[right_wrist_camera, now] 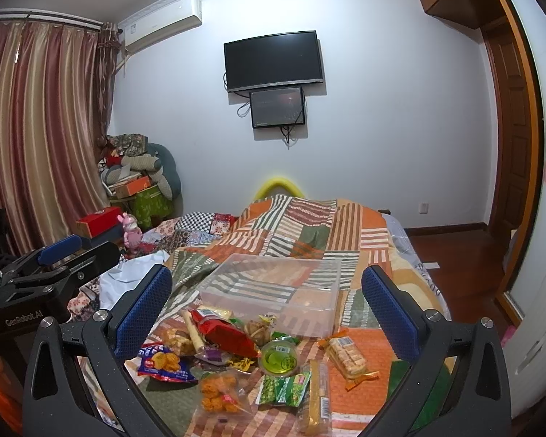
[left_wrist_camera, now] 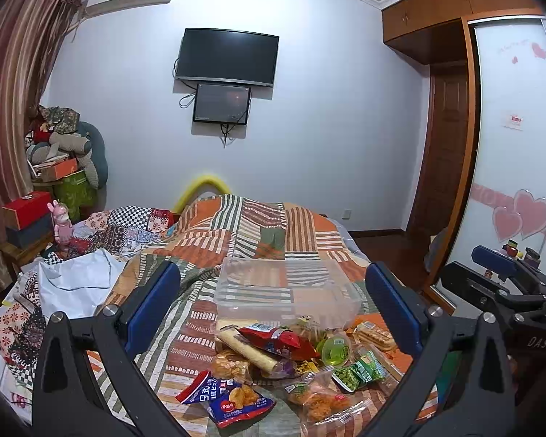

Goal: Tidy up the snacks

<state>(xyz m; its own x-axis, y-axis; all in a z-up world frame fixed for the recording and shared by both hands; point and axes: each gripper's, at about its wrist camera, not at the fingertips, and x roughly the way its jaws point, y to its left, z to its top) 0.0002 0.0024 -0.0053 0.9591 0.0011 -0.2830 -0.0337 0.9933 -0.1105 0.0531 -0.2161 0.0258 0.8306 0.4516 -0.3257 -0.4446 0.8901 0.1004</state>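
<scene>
1. Left gripper [left_wrist_camera: 273, 313] spread wide, holding nothing; right gripper [right_wrist_camera: 265, 313] likewise spread and empty. Both hover above the near end of the bed [right_wrist_camera: 364, 225], pointing toward the far wall.
2. Snack pile [right_wrist_camera: 244, 349] lies straight ahead and below both grippers, on the quilt, well in from the bed's side edges.
3. Nearest items: blue chip bag [left_wrist_camera: 229, 398] toward the left gripper; long yellow wafer pack [right_wrist_camera: 315, 397] toward the right gripper, long axis running near-to-far.
4. Green jelly cup [right_wrist_camera: 279, 358] upright, mid-pile; cream stick roll [right_wrist_camera: 193, 331] lies diagonally, tilted away-left.
5. Clear plastic box [right_wrist_camera: 273, 284] just beyond the pile, empty, open top up, long axis crosswise. Judged destination; neither arm clearly nearer.
</scene>
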